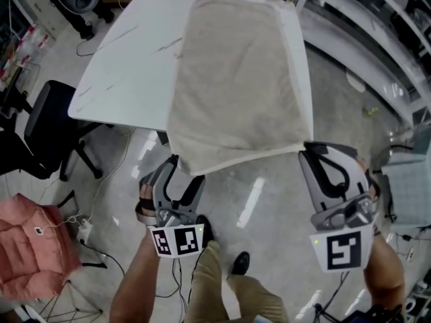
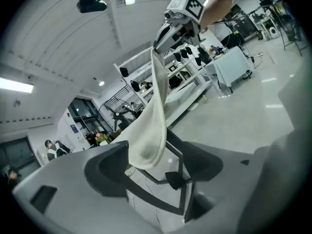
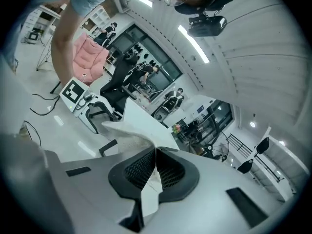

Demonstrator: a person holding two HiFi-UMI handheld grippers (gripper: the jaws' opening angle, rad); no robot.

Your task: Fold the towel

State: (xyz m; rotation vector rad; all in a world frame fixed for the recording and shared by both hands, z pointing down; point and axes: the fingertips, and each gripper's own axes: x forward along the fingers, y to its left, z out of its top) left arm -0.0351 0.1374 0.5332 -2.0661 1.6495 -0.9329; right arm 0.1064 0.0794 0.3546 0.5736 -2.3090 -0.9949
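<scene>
Beige towel (image 1: 236,79), one, one white table (image 1: 131,66), left tongs (image 1: 182,172), right tongs (image 1: 314,152), each pinching a corner.

White table (image 1: 128,66), black office chair (image 1: 52,120), pink cushion (image 1: 30,251), white shelving (image 1: 377,12), glossy grey floor (image 1: 269,207).

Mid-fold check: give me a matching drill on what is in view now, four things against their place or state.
Things:
1. towel
2. right gripper
3. black office chair
4. pink padded bundle

Places or states:
a. bottom left corner of the head view
b. fingers shut on a towel corner
c. spread on the white table, near edge hanging past it
d. next to the table, on the head view's left

Pairs: 1-c; 2-b; 3-d; 4-a
</scene>
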